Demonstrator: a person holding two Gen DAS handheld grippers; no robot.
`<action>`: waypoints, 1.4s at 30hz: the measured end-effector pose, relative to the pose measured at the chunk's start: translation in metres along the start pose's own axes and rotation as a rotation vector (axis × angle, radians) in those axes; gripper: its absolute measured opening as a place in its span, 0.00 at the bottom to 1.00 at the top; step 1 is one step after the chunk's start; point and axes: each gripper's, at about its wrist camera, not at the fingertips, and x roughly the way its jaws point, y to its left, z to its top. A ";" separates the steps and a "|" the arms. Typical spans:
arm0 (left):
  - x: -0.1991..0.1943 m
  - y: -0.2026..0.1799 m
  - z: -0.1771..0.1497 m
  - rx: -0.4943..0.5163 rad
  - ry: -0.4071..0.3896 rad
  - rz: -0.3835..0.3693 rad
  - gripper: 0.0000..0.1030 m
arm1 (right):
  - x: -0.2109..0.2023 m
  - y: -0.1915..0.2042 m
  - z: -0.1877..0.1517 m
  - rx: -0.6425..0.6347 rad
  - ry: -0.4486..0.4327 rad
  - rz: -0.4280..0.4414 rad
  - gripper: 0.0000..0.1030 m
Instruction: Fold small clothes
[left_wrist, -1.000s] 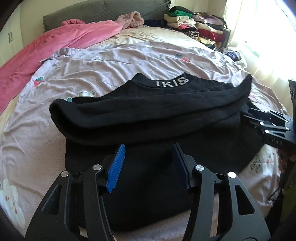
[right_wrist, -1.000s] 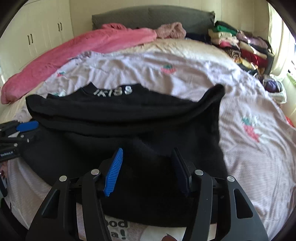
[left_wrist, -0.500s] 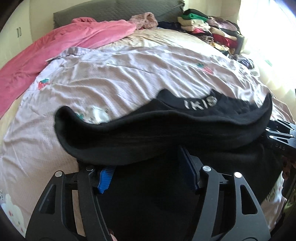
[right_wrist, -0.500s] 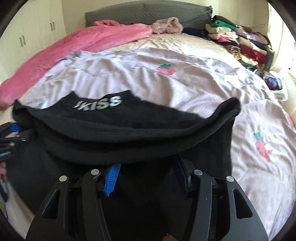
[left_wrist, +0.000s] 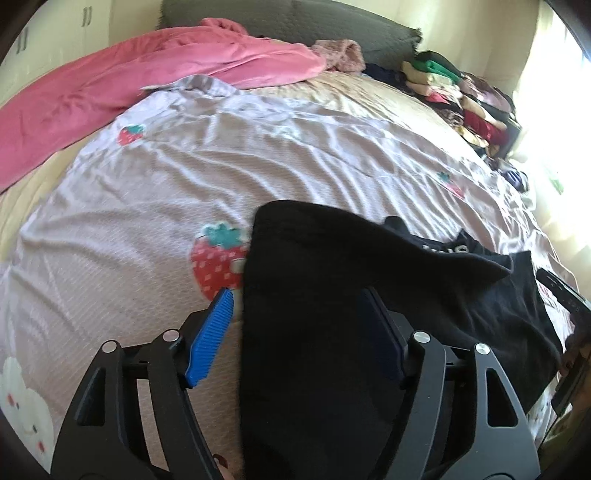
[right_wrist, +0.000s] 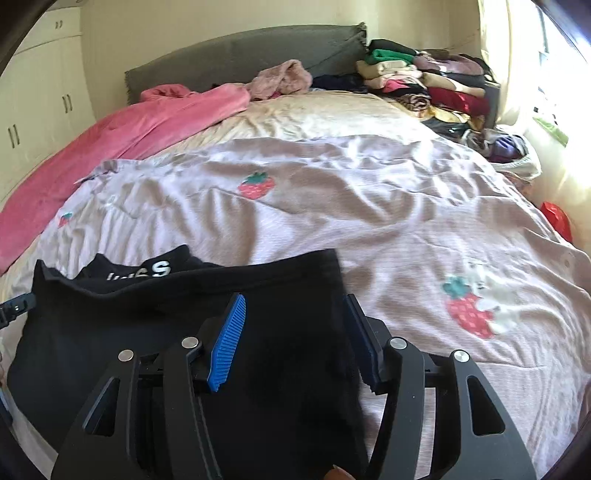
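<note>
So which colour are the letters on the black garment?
White letters on the black garment, clearest in the right wrist view.

The black garment (left_wrist: 321, 295) lies folded over on itself just ahead of my left gripper (left_wrist: 295, 332), its left edge running between my fingers. A waistband with white lettering, only partly readable, peeks out at the far right from under the top layer. From my right gripper (right_wrist: 295, 332) its right edge lies between the fingers, the lettered band ahead and to the left.
</note>
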 end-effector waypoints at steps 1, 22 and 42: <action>0.000 0.004 -0.001 -0.013 0.004 0.004 0.61 | 0.001 -0.002 -0.001 -0.005 0.007 -0.017 0.54; -0.014 0.001 -0.010 0.048 -0.020 0.010 0.06 | -0.006 -0.012 0.013 0.006 -0.070 0.031 0.06; 0.003 0.000 -0.019 0.079 0.034 0.064 0.10 | 0.016 -0.014 -0.010 0.053 0.028 -0.061 0.51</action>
